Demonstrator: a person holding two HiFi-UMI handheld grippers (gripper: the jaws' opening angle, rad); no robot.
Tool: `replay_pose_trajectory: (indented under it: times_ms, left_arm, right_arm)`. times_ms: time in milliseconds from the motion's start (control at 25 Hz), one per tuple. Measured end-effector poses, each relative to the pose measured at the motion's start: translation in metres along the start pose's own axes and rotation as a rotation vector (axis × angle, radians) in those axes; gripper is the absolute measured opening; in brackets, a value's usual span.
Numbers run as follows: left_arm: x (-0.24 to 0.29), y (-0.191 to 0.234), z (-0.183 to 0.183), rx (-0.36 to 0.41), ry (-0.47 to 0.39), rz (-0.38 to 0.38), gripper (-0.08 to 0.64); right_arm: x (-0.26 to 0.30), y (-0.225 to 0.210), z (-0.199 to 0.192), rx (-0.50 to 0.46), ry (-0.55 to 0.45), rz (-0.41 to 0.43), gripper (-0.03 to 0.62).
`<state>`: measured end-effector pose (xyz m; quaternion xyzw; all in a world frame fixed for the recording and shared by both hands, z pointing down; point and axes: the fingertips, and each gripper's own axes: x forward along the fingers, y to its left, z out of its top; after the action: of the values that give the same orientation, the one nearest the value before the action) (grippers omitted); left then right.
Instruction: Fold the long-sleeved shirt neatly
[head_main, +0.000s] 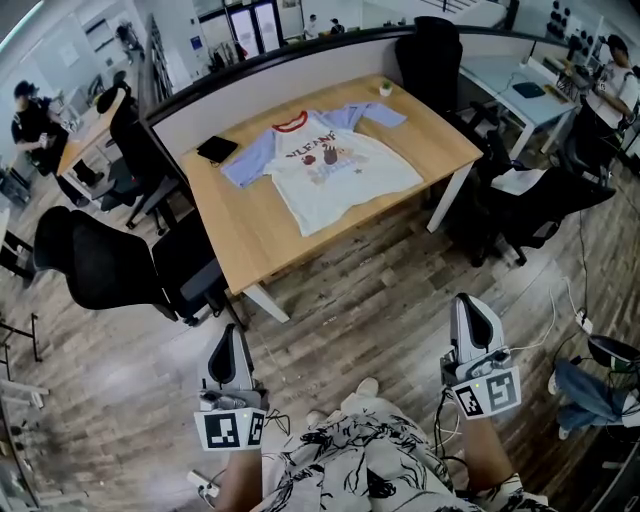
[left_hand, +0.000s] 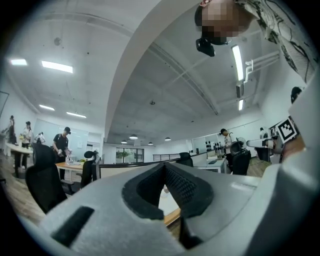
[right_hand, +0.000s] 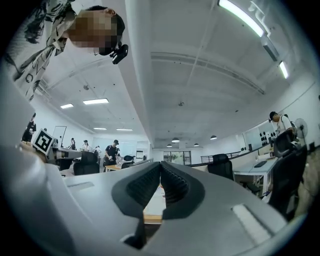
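Desk (head_main: 240, 250) with shirt (head_main: 335, 170) spread well ahead of left claw (head_main: 232, 340), right claw (head_main: 466, 308)
Both closed, empty; limp cloth, pinch a sleeve (head_main: 245, 165)

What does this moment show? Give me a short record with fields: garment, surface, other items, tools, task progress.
Garment: white shirt with pale blue sleeves and red collar, spread flat, unfolded, print up
Surface: light wooden table
Other items: flat black object beside one sleeve; small white pot near the far edge
Left tool: shut, empty, over the wood-plank floor, short of the table
Right tool: shut, empty, also short of the table
Progress: folding not begun
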<state>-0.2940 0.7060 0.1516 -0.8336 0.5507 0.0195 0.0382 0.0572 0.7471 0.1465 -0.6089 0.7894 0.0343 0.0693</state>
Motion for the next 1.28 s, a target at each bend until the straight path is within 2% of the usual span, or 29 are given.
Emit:
replay_pose_trajectory:
  times_ms: [40,160,280,440,560,640,760,960,1280]
  left_arm:
    - [-0.001,0.001,0.002,0.015,-0.007,0.008,0.005]
    - [-0.001,0.003,0.004,0.023,-0.015,0.015,0.088]
    - [-0.001,0.009,0.004,0.017,-0.011,0.038,0.131]
    - [-0.001,0.019,0.003,0.031,-0.002,0.077,0.282]
    - [-0.001,0.023,0.001,0.025,-0.006,0.083,0.352]
    - [0.000,0.024,0.002,0.023,-0.016,0.094,0.426]
    - [0.004,0.027,0.001,0.017,-0.014,0.120,0.520]
    - [0.010,0.027,-0.003,-0.002,-0.017,0.121,0.597]
    - [0.031,0.021,-0.009,0.003,0.000,0.136,0.601]
  right_arm:
    - [0.001,0.001,0.000,-0.005,0.001,0.001,-0.001]
    - [0.003,0.003,0.000,-0.010,0.006,0.009,0.115]
    - [0.006,0.004,0.000,-0.006,0.008,0.013,0.161]
    - [0.010,0.005,0.000,0.002,0.006,0.017,0.261]
    - [0.012,0.006,-0.002,0.000,0.009,0.021,0.307]
    - [0.014,0.005,-0.003,0.006,0.008,0.020,0.346]
    - [0.017,0.000,-0.005,0.016,0.005,0.008,0.431]
    - [0.023,-0.005,-0.008,0.004,0.011,0.003,0.483]
    - [0.033,-0.027,-0.019,0.012,0.022,0.013,0.500]
